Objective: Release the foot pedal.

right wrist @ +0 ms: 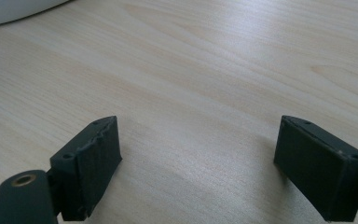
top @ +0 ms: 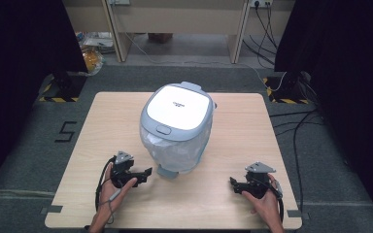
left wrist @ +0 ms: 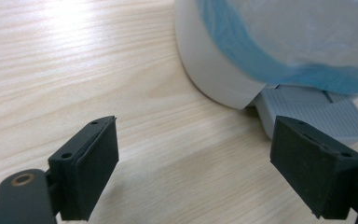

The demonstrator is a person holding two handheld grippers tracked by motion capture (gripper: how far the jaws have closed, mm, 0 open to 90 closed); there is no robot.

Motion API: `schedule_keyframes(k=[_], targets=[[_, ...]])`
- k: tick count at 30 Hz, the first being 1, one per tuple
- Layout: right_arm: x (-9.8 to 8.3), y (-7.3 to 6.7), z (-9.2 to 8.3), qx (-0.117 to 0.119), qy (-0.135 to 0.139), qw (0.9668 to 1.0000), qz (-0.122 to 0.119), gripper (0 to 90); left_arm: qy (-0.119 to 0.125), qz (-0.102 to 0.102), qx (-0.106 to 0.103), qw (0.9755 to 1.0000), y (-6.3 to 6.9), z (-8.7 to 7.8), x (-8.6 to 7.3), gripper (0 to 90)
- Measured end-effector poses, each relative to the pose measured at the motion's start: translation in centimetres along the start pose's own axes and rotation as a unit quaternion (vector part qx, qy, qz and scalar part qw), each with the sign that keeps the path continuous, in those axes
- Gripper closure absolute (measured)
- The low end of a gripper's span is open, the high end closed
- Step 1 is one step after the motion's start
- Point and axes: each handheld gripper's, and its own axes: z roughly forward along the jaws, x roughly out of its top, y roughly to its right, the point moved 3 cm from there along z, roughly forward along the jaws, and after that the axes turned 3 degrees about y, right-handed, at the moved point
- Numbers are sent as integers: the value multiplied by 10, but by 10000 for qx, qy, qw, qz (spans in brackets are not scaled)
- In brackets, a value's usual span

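Observation:
A white pedal bin with a shut grey-rimmed lid stands upright in the middle of the wooden table. A thin bluish liner bag hangs over its body. Its grey foot pedal points toward the near edge. My left gripper rests left of the pedal, open and holding nothing; in the left gripper view the pedal lies just beyond the right jaw. My right gripper sits open at the near right over bare wood, with a sliver of the bin far off.
The table's near edge runs just below both hands. Black stands on hazard-striped feet flank the far corners. Cables trail over the grey floor at the right. A desk stands behind.

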Motion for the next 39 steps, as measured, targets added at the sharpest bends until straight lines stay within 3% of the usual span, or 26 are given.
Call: schedule_keyframes(k=[19, 24, 31, 34, 39], targets=[[0, 0, 0, -1, -4, 10000, -5, 142, -156, 88, 41, 9998, -2, -17, -26, 150], [0, 0, 0, -1, -2, 10000, -12, 142, -333, 221, 141, 9991, -3, -19, -33, 150], [0, 0, 0, -1, -5, 10000, -5, 142, -329, 334, 191, 9987, -2, -20, -37, 148], [0, 0, 0, -2, -5, 10000, -4, 142, -319, 670, 351, 9966, 2, -19, -41, 146], [0, 0, 0, -2, -5, 10000, -4, 142, -242, 658, 379, 9968, 6, -18, -44, 101]])
